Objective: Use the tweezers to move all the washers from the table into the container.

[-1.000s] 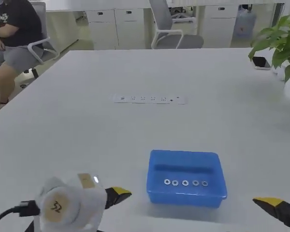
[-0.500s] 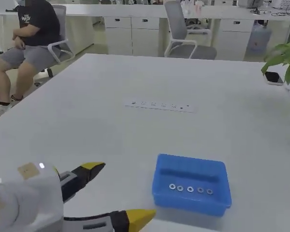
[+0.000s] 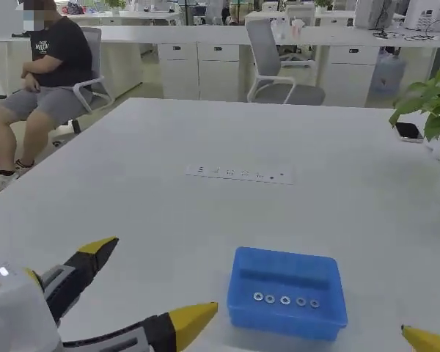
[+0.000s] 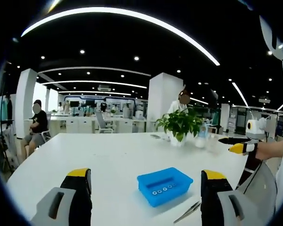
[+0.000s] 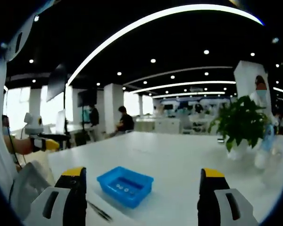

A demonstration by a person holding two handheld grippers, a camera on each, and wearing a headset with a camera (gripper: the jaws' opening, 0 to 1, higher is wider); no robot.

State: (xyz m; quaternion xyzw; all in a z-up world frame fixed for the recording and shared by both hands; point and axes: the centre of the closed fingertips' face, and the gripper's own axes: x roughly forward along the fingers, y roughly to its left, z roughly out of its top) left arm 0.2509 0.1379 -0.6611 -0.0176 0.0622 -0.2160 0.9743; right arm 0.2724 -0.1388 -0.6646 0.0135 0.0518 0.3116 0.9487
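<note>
the blue container (image 3: pixel 287 317) sits on the white tabletop (image 3: pixel 205 213), near its front edge. five washers (image 3: pixel 285 300) lie in a straight row on the container's floor, close together, toward the front wall.

the left claw (image 3: pixel 148 282) reaches in from the lower left of the head view, its two yellow-tipped jaws spread wide, just left of the container and not touching it. in the left gripper view the jaws stand far apart and the container lies ahead between them.

a yellow tip of the right claw (image 3: pixel 425 339) shows at the lower right corner of the head view, right of the container and apart from it. in the right gripper view its jaws are spread wide too, the container ahead between them.

the tweezers (image 4: pixel 187 212) lie flat on the tabletop just beside the container on the person's side, apart from both claws.

farther back a white power strip (image 3: pixel 238 174) lies on the tabletop. a potted plant (image 3: pixel 425 110) stands at the right edge with a dark phone (image 3: pixel 409 131) beside it. beyond the tabletop a person (image 3: pixel 48 66) sits in a chair on the left, and an empty office chair (image 3: pixel 279 66) stands behind.
</note>
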